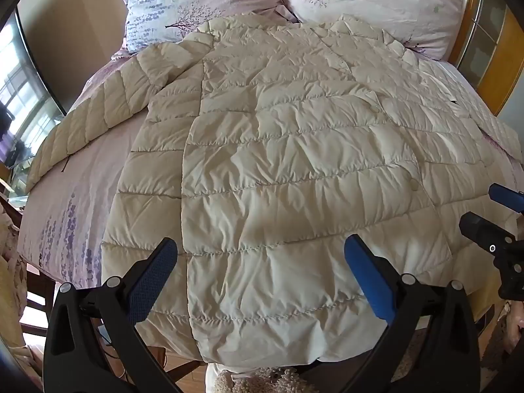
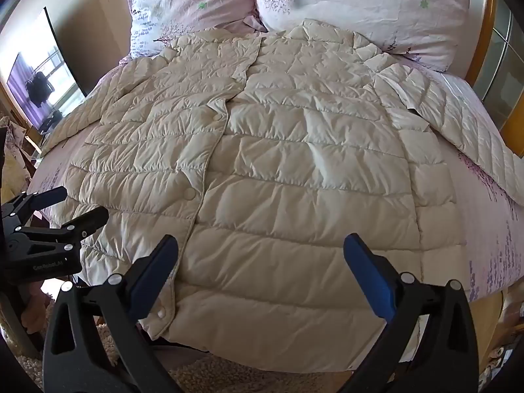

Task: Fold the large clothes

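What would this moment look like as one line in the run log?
stage: before first fold | jacket: cream quilted down jacket flat on bed, sleeves out | left gripper: open, empty | right gripper: open, empty

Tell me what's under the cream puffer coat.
The coat lies spread on a pink floral bedsheet, its collar against two pillows. Whatever sheet lies beneath its body is covered.

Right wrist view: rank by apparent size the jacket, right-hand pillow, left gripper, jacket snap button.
1. jacket
2. right-hand pillow
3. left gripper, though it sits nearer the camera, so it looks inflated
4. snap button
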A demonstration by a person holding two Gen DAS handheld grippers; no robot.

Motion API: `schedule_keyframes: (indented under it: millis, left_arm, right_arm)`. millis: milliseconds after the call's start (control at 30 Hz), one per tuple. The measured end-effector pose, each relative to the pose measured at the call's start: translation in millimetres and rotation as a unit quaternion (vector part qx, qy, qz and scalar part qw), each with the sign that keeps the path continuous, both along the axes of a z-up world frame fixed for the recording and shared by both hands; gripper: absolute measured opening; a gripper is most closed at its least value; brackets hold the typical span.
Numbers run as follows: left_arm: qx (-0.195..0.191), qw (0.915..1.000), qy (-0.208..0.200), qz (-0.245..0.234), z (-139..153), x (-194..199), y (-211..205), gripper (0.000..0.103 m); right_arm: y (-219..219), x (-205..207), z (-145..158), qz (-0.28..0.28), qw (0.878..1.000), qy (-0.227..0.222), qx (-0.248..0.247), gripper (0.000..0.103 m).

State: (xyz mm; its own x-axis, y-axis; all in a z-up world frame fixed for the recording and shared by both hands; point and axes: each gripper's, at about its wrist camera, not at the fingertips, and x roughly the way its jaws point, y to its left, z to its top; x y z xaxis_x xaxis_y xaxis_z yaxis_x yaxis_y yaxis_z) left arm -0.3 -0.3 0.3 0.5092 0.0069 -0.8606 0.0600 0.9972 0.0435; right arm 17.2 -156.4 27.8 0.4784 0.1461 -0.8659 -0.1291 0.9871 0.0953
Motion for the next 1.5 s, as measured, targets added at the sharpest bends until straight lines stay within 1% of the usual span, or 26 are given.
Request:
schedule_keyframes:
  millis: [533,667,1500]
  left_arm:
    - [-0.002,1.0,0.002,0.001,0.2,0.2,0.0,0.102]
    - [-0.002,1.0,0.003,0.002,0.1,1.6,7.4,0.102]
    - [-0.003,1.0,0.004,0.003,-1.2,2.8,7.2,0.102]
  right_arm:
    - [-0.2,0.6,-0.4,-0.001,1.0,0.001,0.002,0.101]
    - [-0.1,0.8,-0.6,0.0,1.0,0.002,0.001,0.101]
    - [-1.3,2.1,-1.9,-0.002,1.0,0.002,0.003,0.101]
